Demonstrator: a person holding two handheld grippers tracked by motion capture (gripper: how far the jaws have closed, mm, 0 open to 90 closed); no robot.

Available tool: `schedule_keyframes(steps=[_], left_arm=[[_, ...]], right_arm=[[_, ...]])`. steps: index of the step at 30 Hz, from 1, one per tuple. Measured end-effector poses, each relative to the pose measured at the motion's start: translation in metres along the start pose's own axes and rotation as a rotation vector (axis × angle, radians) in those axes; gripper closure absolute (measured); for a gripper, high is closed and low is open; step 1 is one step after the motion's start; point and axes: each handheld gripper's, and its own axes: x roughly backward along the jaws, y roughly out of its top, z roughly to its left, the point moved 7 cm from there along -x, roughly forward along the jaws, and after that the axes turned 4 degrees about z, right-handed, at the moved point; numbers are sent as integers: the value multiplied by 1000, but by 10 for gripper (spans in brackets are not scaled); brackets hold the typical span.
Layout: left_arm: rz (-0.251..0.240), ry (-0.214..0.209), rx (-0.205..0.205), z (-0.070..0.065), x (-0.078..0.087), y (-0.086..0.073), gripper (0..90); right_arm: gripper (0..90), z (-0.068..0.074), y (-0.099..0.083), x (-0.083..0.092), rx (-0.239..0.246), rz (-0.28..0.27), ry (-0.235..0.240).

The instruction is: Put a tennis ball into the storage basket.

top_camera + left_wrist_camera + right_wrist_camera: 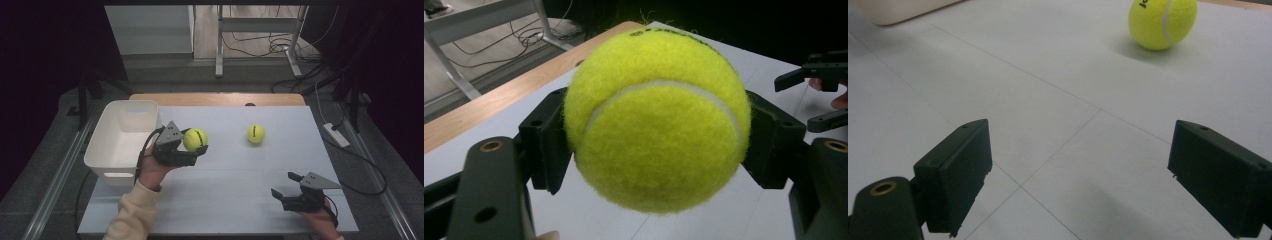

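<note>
Left tool (pixel 196 148) clenched on tennis ball (pixel 195 139), lifted nr table's left edge; right tool (pixel 285 187) released. Carry step; next prob. into white bin (pixel 120 150).

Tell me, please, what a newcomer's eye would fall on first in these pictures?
Most striking is the yellow tennis ball clamped in the left hand-held gripper, lifted off the table beside the white bin at the left edge. A second tennis ball lies alone mid-table, while the right hand-held gripper waits open at the near right.
</note>
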Motion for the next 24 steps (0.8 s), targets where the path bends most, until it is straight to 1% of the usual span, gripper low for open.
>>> schedule_keyframes(steps=[7, 12, 24], left_arm=[[-21, 14, 5, 5, 8, 2, 263], [-35, 28, 17, 11, 15, 3, 263], [-61, 50, 31, 19, 26, 4, 263]], right_arm=[[105, 0, 0, 0, 0, 1, -1], [105, 0, 0, 0, 0, 2, -2], [106, 0, 0, 0, -1, 4, -3]])
